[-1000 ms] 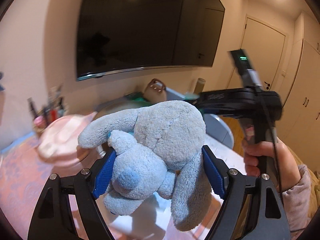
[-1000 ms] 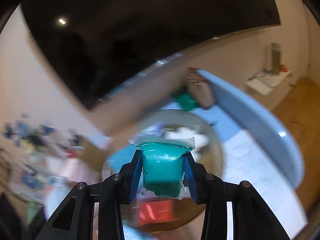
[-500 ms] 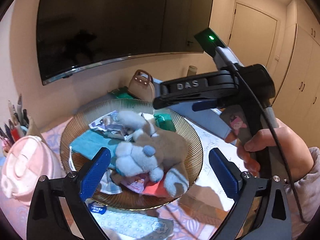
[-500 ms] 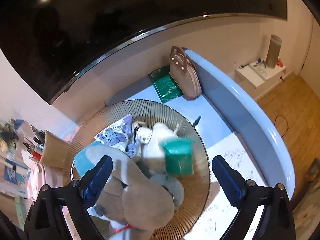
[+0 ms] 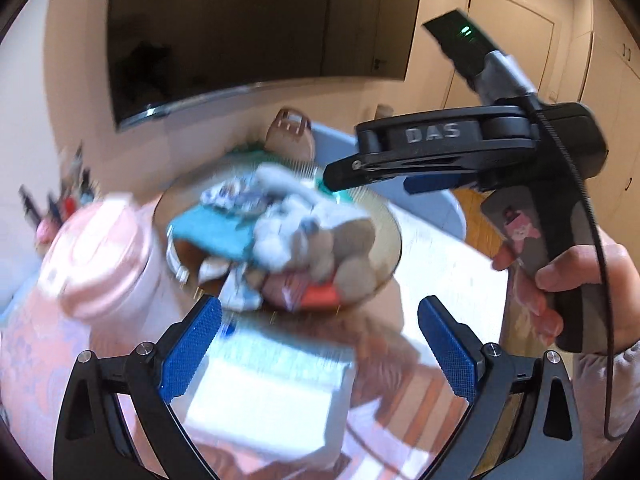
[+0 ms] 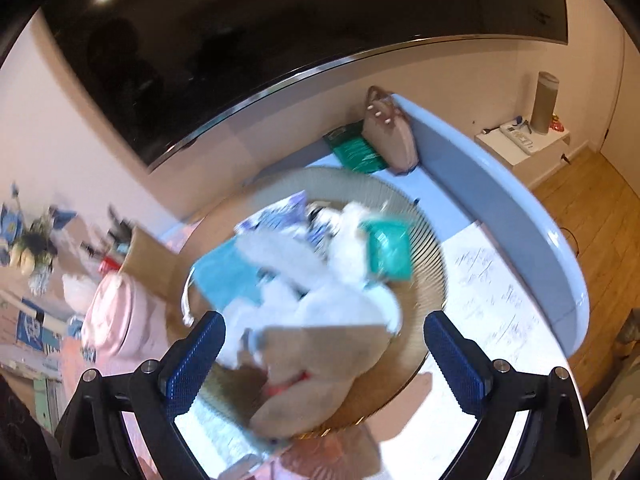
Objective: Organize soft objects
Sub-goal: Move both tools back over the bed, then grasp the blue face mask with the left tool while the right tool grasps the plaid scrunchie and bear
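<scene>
A round amber ribbed bowl (image 5: pixel 394 236) (image 6: pixel 430 252) on the table holds a pile of soft things: a grey-blue and tan plush dog (image 5: pixel 320 232) (image 6: pixel 320 344), a teal cloth (image 5: pixel 212 232) (image 6: pixel 228 276), a green packet (image 6: pixel 388 252) and printed pouches. My left gripper (image 5: pixel 318 348) is open and empty, held back from the bowl's near rim. My right gripper (image 6: pixel 324 360) is open and empty above the bowl's near side; its body also shows in the left wrist view (image 5: pixel 472 148). Both views are motion-blurred.
A pink lidded container (image 5: pixel 96 256) (image 6: pixel 116 316) stands left of the bowl. A tan handbag (image 5: pixel 294 134) (image 6: pixel 390 132) and a green pack (image 6: pixel 354 152) lie behind it. A pen holder (image 5: pixel 64 196) is far left. White paper (image 6: pixel 492 292) lies to the right.
One second ago my left gripper held the plush dog and my right held the green packet. Both opened and dropped them into the bowl. Both grippers have since pulled back.
</scene>
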`<state>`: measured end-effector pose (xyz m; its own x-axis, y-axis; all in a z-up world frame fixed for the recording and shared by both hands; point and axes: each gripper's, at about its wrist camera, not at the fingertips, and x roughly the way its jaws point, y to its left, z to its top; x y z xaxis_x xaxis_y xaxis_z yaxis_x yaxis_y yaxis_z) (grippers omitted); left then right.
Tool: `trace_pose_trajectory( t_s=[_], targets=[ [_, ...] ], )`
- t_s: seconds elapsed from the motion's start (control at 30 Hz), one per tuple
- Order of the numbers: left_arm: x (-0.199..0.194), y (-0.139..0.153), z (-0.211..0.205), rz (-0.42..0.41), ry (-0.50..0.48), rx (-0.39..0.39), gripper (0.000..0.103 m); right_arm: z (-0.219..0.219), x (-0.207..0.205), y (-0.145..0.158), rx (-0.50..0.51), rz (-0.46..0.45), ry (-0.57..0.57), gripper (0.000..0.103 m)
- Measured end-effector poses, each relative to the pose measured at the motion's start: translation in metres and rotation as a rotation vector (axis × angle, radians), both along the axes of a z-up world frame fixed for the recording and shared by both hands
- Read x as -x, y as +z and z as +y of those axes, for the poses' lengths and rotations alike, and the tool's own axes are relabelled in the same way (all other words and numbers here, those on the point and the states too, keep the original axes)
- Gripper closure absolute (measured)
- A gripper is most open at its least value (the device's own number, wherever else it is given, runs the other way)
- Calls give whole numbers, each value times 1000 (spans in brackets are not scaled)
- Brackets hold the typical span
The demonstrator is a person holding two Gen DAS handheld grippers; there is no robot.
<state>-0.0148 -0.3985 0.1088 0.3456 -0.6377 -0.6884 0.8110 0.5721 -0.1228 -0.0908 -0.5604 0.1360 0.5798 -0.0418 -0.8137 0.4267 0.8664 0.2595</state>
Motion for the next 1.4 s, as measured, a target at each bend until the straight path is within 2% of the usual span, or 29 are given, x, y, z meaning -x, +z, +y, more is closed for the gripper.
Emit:
trace_pose_trajectory(
  t_s=[0.17, 0.33, 0.6, 0.67, 0.8, 0.9, 1.0, 1.13, 1.27, 1.4],
  targets=[
    [-8, -9, 55, -17, 91, -37, 4, 57, 7, -7, 14, 14, 108, 3],
    [-38, -21, 135, 22, 268, -40, 4, 125, -6, 5, -18, -47, 238, 3],
    [-85, -38, 292, 70, 588, -36, 4, 249, -60, 24, -103, -200, 486, 2],
    [-96, -42, 339, 80, 668, -15, 4, 279, -74, 22, -119, -224, 533, 2],
    [-121, -49, 406, 103, 783, -10, 5, 341, -103, 3, -178, -262, 616, 0],
    [-144, -54, 443, 134, 828, 10, 5, 381, -128, -28, -198, -245, 652, 0],
    [-166, -55, 466, 164, 846, 87, 5, 414, -153, -62, -209, -213, 668, 0],
    [-193, -58, 464, 179, 815, 157, 5, 441, -184, -98, -217, -164, 654, 0],
    [-222, -67, 461, 203, 801, 183, 5, 457, -210, -115, -178, -162, 634, 0],
    [-247, -88, 466, 296, 781, 248, 5, 470, -239, -126, -132, -137, 630, 0]
  ],
)
